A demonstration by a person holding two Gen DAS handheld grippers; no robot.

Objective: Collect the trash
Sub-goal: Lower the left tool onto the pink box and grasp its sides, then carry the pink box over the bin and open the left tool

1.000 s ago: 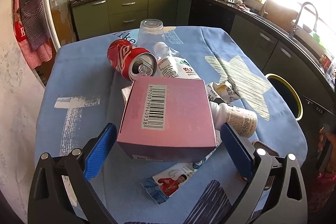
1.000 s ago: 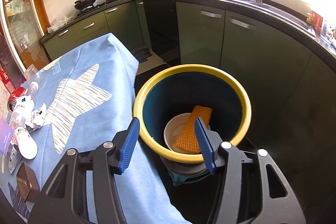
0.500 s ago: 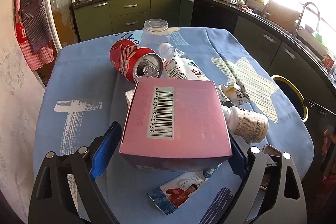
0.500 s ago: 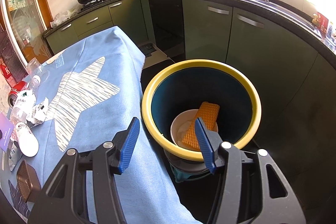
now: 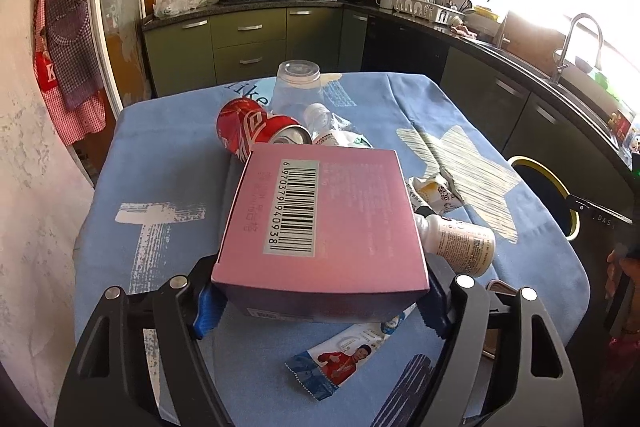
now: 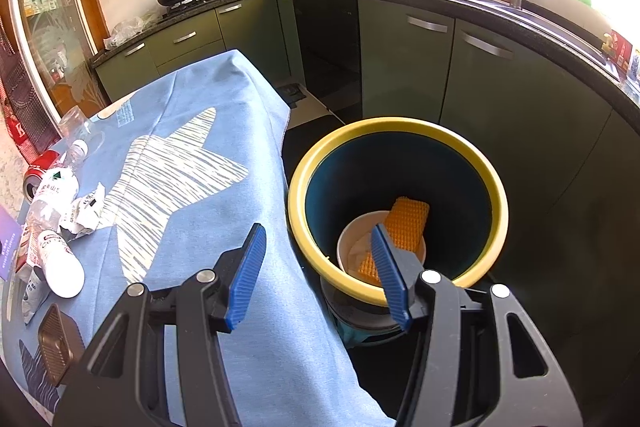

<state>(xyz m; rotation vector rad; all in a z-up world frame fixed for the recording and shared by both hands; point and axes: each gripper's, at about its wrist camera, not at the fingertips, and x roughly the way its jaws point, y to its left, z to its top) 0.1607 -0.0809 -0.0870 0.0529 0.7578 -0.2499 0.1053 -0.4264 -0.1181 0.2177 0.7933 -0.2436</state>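
Pink box (image 5: 320, 223): on the blue-clothed table (image 5: 160, 163) among litter. Left gripper (image 5: 318, 303) has just been closing, pads now at its sides. Step: grasping. Next: lift, carry to bin (image 6: 496, 195). Right gripper (image 6: 320, 275) half-open, empty.

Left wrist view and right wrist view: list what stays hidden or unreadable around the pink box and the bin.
- Left wrist view: the pink box covers the left gripper pads, so contact is unclear.
- Same view: the box hides most of the water bottle.
- Right wrist view: the bin wall and bowl hide its bottom.
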